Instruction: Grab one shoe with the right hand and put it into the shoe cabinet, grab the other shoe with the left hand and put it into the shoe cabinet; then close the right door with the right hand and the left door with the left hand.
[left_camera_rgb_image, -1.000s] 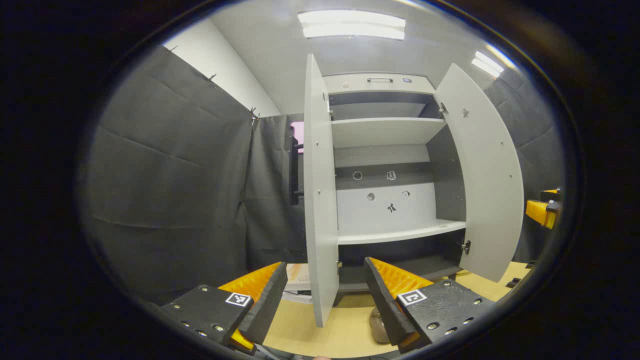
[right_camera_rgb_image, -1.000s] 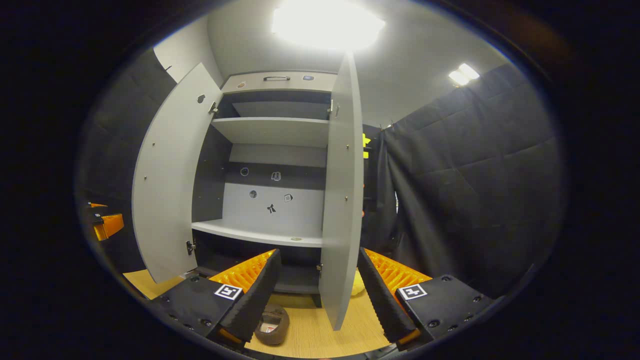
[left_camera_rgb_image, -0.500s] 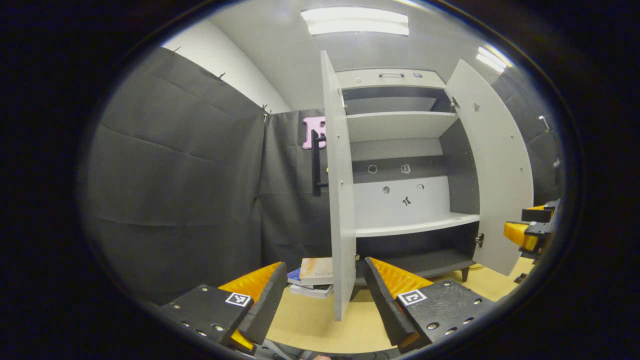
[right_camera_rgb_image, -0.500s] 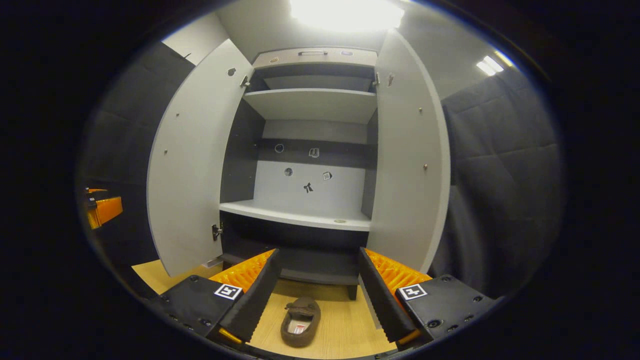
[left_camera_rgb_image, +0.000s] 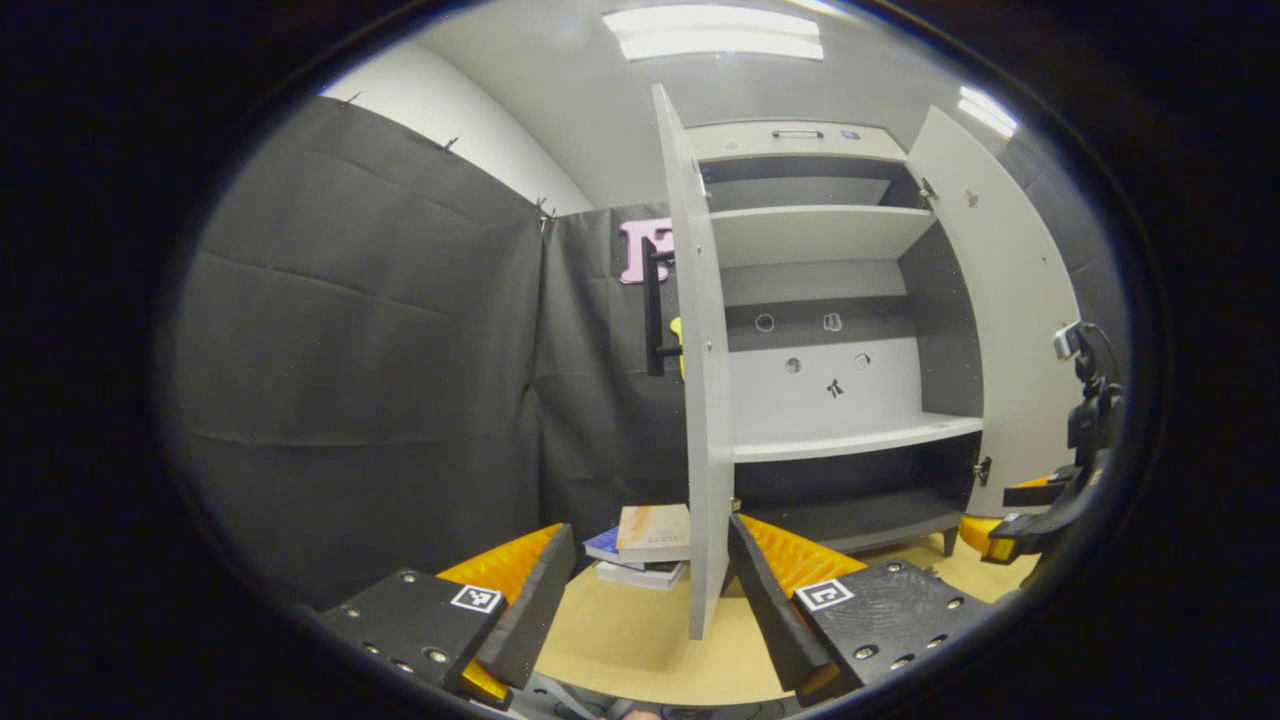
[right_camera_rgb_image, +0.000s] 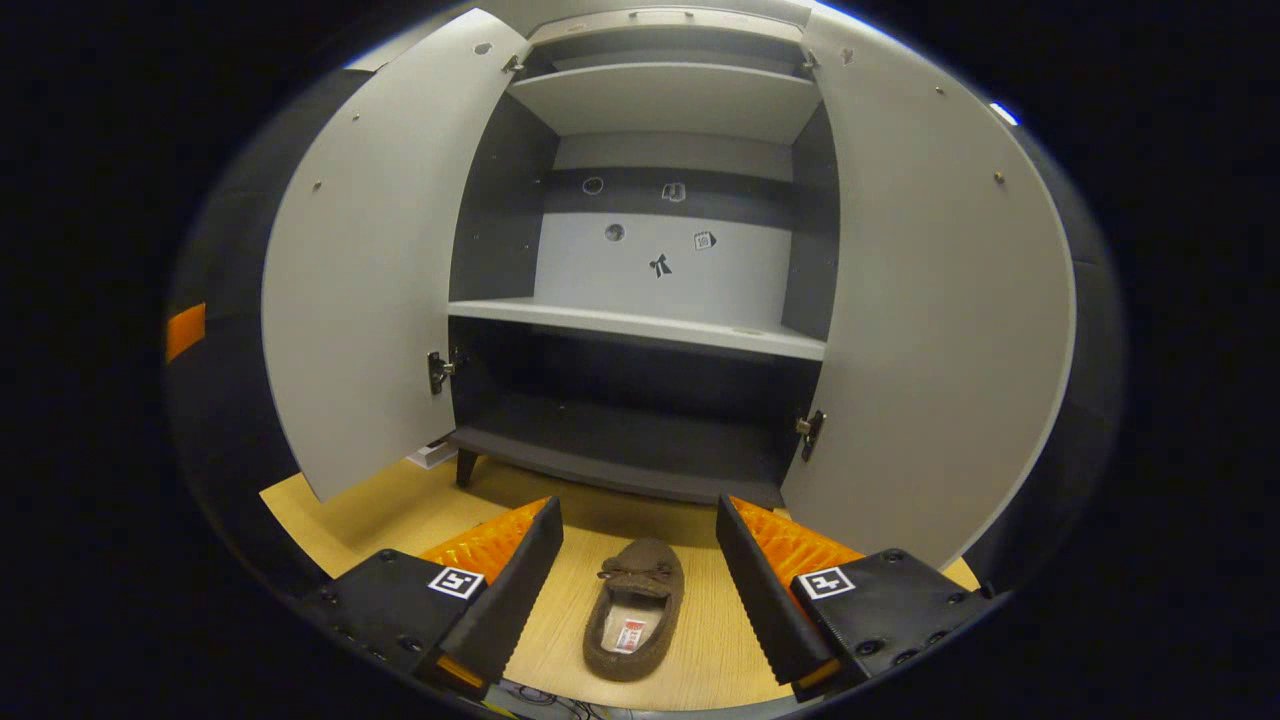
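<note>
One brown moccasin shoe (right_camera_rgb_image: 633, 620), fuzzy-lined, toe away, lies on the wooden floor (right_camera_rgb_image: 700, 640) between the right gripper's (right_camera_rgb_image: 634, 585) spread fingers | left gripper (left_camera_rgb_image: 648, 590) released, straddling the left door (left_camera_rgb_image: 700, 400) edge | shoe cabinet (right_camera_rgb_image: 640, 330) gaping, books (left_camera_rgb_image: 650, 545) beside it

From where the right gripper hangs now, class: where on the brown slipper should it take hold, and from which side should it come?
Grip the brown slipper across its open heel end, one finger on each side wall, coming down from above. It lies flat on the wooden floor, sole down, toe toward the shoe cabinet, lengthwise between the open fingers of the right gripper. The side walls probably give a firmer hold than the rounded toe.
</note>
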